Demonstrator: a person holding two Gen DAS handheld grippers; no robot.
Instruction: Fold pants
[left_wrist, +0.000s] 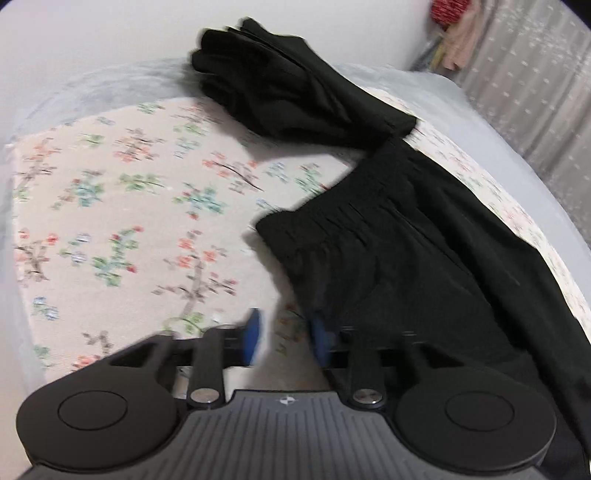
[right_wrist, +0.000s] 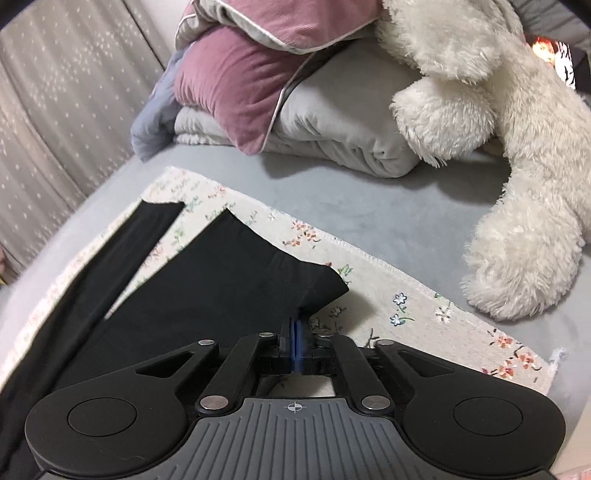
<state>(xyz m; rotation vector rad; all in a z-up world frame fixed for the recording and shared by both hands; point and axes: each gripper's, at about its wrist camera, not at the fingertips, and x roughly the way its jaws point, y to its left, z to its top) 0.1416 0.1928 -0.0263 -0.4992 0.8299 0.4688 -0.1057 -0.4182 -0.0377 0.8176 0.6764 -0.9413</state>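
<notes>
Black pants sprawl across a floral cloth spread on the grey bed, and we're right over them from both sides. On the left wrist view, the gathered waistband sits near the middle of the cloth, with a second dark bundle of black fabric lying beyond it at the far edge, touching the pants at one corner. The left tool has its blue pads parted about halfway, nothing between them but patterned cloth; the right-hand pad sits right at the edge of the black fabric, though blur makes it hard to say if it touches.

Over to the right wrist view: the right tool is pinched almost closed, blue pads together, and a corner of a trouser leg is caught in the nip, pulled up into a little peak. The other leg stretches away to the left, apart from it, floral cloth showing between. Behind, a white plush toy sprawls beside stacked pink and grey pillows.
</notes>
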